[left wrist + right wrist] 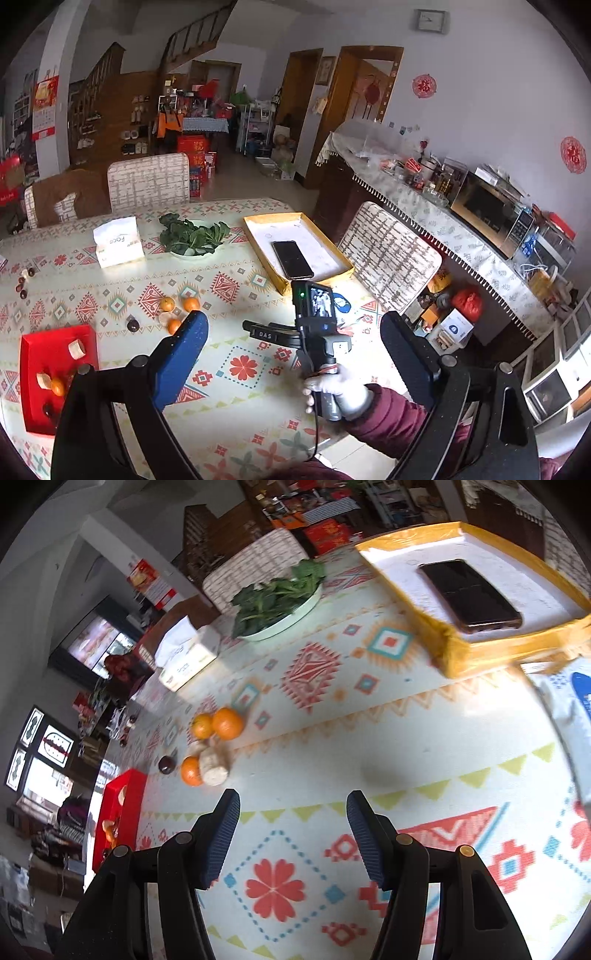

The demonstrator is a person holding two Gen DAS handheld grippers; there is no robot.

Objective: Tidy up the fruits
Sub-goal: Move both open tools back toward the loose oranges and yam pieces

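Observation:
Three small oranges (pixel 191 304) (pixel 228 723) lie loose on the patterned table with a pale fruit chunk (pixel 214 766) and a dark round fruit (pixel 133 325) (pixel 166 764). A red tray (pixel 33 391) (pixel 127 805) at the left holds pale chunks, an orange and a dark fruit. My left gripper (pixel 295 332) is open and empty, high above the table. My right gripper (pixel 291 812) is open and empty, low over the tablecloth, right of the loose fruit; it also shows in the left wrist view, held by a gloved hand (pixel 332 391).
A yellow-rimmed box (pixel 266 258) (pixel 469 657) holds a phone (pixel 292 259) (pixel 469 594). A plate of greens (pixel 192 238) (pixel 277 602) and a tissue box (pixel 117 242) (pixel 188 653) stand further back. Chairs surround the table; a sideboard stands on the right.

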